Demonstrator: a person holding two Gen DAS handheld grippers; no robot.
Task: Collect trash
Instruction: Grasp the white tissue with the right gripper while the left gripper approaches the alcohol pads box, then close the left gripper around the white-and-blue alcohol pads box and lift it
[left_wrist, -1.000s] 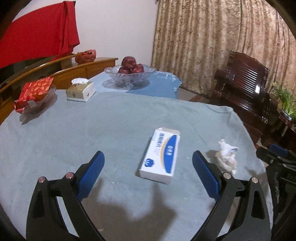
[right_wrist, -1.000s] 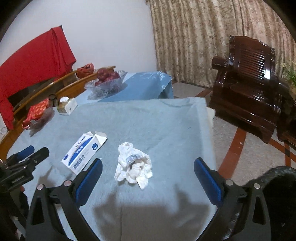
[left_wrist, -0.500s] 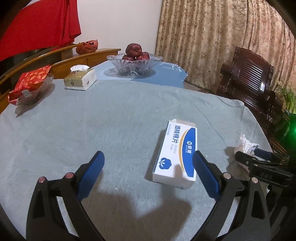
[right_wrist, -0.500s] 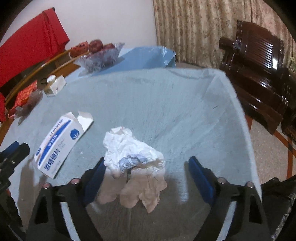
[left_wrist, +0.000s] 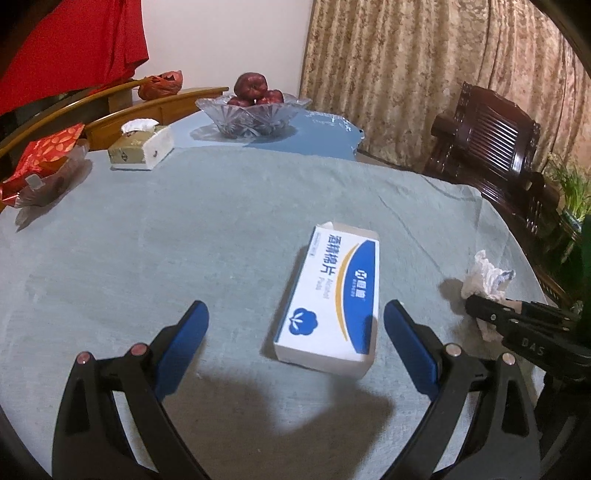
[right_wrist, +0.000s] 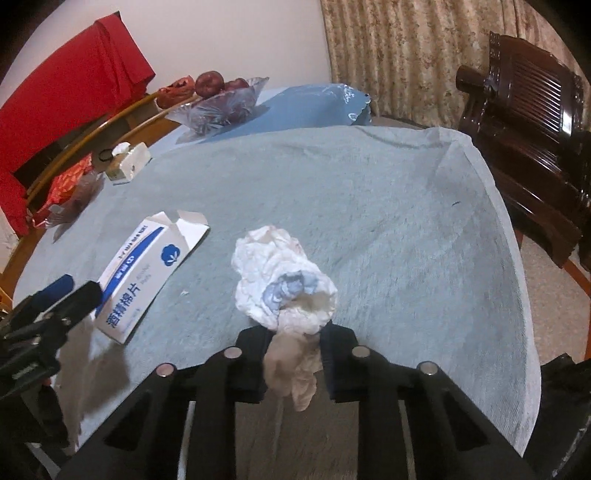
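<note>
Round table under a grey-blue cloth (left_wrist: 155, 266), everything placed off the white-and-blue alcohol pad box (left_wrist: 332, 299) lying flat near the middle, flap end open and pointing away toward the far side.

Right gripper (right_wrist: 293, 341) clamped down on the crumpled white tissue wad (right_wrist: 280, 280), jaws having just been closing, now pinching the lower tail of it while the bulk of the wad bulges out past the tips, with a bluish scrap tucked in the folds. Wad sits just right of the box, near the table's right edge, bottom part dangling between the fingers. Can't tell whether it's off the cloth or just resting on it.

Left gripper (left_wrist: 295, 325) wide open, nothing held, blue pads straddling the near end of the box: left pad well clear of it, right pad just beside its right edge. No contact visible.

Beyond the box, at the far edge: glass bowl (left_wrist: 255, 110) of dark red apples on a blue cover. Far left of the box: small tissue box (left_wrist: 142, 147) with a sheet poking out, then a red packet (left_wrist: 44, 158) sitting in a clear dish. Off to the right of the box, past the table: dark wooden armchair (left_wrist: 491, 147) in front of patterned curtains (left_wrist: 406, 62). Red cloth (left_wrist: 74, 48) hanging up at the far left.
</note>
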